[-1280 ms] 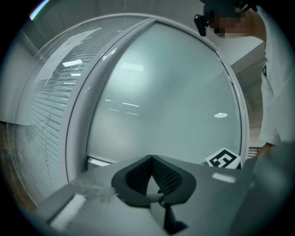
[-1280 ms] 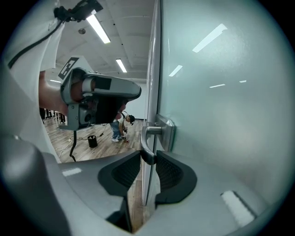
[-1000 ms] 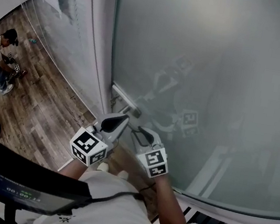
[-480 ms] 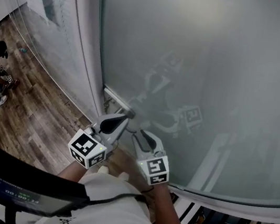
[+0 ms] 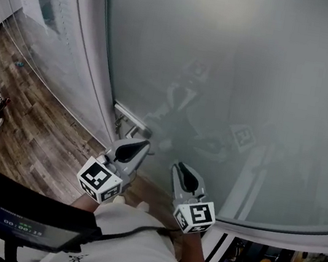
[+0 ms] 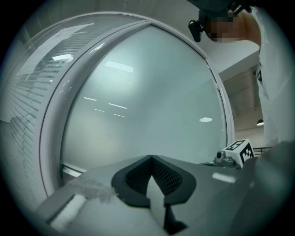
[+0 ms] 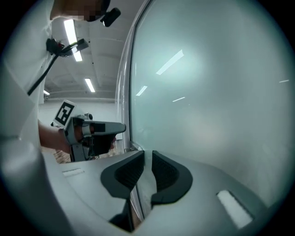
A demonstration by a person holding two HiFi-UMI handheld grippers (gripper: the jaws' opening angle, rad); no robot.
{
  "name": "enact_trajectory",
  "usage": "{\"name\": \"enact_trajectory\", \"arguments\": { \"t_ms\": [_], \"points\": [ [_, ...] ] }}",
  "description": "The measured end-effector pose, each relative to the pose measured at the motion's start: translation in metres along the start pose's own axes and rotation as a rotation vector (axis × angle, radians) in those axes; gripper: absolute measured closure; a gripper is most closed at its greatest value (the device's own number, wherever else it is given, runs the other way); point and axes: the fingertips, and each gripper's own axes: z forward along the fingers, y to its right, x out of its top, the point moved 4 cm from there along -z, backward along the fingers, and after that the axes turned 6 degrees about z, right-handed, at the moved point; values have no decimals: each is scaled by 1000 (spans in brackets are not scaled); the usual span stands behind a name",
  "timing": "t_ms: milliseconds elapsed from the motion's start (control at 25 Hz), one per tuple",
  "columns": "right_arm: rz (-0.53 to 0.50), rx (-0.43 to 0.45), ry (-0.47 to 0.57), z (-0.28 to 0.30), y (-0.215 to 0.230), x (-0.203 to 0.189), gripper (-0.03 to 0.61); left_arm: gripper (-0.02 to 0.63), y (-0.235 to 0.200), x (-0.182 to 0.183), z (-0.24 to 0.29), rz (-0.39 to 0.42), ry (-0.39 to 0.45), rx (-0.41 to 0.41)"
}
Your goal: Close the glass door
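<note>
Frosted glass door (image 5: 235, 77) fills the far side, silver bar handle (image 5: 130, 117) at its left edge. Left claw (image 5: 143, 144) is pinched together, empty; right claw (image 5: 180, 167) has just been closing, slim gap, nothing inside. I'd push steadily beside the handle.

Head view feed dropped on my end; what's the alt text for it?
A frosted glass door fills the view, with the left gripper close beside its metal handle. The right gripper is lower and apart from the handle, nothing between its jaws, which have just been closing. Wood floor shows at left.
</note>
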Motion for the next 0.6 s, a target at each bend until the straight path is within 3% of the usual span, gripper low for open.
{"name": "enact_trajectory", "arguments": {
  "t_ms": [200, 600],
  "points": [
    [33, -24, 26, -13, -6, 6, 567, 614, 15, 2, -1, 7, -8, -26],
    [29, -15, 44, -11, -7, 14, 569, 614, 6, 6, -8, 5, -7, 2]
  ]
}}
